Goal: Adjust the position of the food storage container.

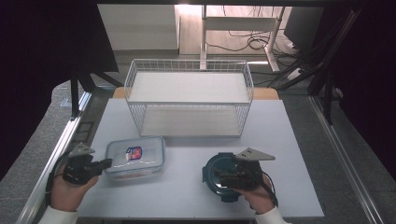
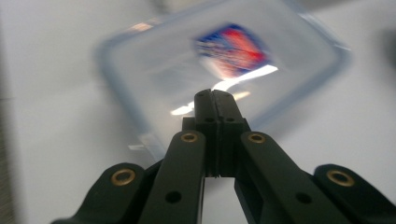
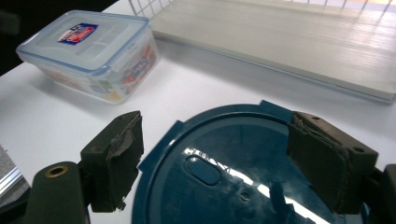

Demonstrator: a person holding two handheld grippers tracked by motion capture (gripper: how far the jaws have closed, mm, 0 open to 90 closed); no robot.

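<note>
clear box, red/blue label (text unreadable)

The person is wearing white sleeves. Each gripper is showing matt black jaws, brass-ringed screw holes and a grey three-cornered plate on top; the right gripper is carrying worn, frayed dark pads, and black cables are trailing from both.

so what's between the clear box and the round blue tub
Nothing: in the high view, only bare white table separates the clear box from the blue tub. The right gripper view shows the same gap.
</note>
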